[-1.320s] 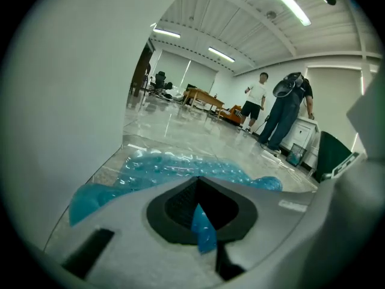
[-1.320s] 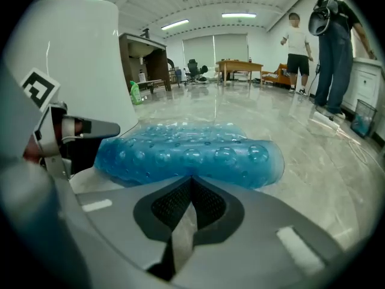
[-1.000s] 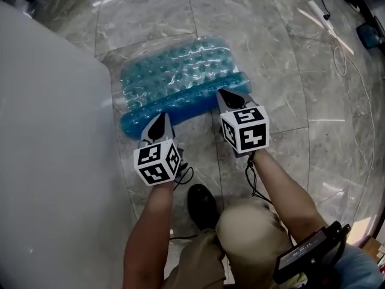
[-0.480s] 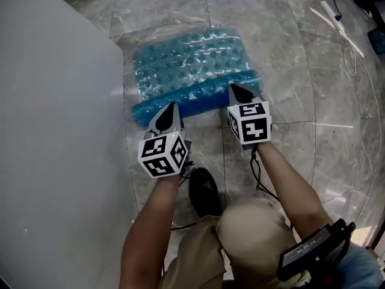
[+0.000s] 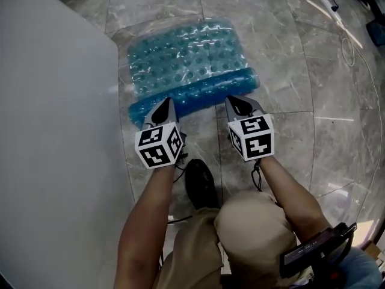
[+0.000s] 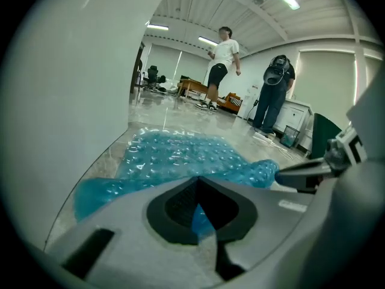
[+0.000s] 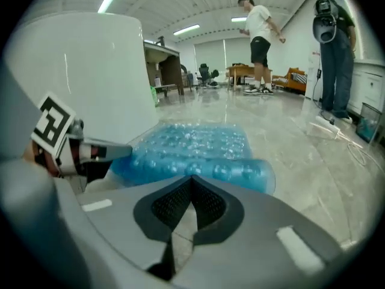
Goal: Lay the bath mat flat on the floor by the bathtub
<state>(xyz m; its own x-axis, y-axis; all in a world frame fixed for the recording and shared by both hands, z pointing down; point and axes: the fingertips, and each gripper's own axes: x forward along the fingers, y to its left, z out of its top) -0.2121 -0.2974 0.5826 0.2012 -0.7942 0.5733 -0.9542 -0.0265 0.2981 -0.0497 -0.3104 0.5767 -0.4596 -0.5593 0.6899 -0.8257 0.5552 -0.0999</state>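
Note:
A translucent blue bath mat (image 5: 186, 53) with bumps lies on the marble floor beside the white bathtub (image 5: 54, 131). Its near edge is folded over into a thick roll (image 5: 198, 92). My left gripper (image 5: 163, 106) is shut at the roll's left end, and a bit of blue mat (image 6: 201, 218) shows between its jaws. My right gripper (image 5: 233, 102) is shut with its tip against the roll's right end; only floor shows between its pads (image 7: 207, 205). The mat (image 7: 198, 143) spreads out ahead of both tips.
The tub wall (image 6: 60, 101) runs close along the mat's left side. The person's dark shoe (image 5: 201, 188) stands just behind the grippers. Cables (image 5: 346, 41) lie on the floor at far right. Two people (image 6: 222, 65) (image 6: 274, 95) stand far across the room.
The head view has swung a little, so the tub fills more of the left. Both grippers stay shut at the mat's folded near edge, about the same distance apart.

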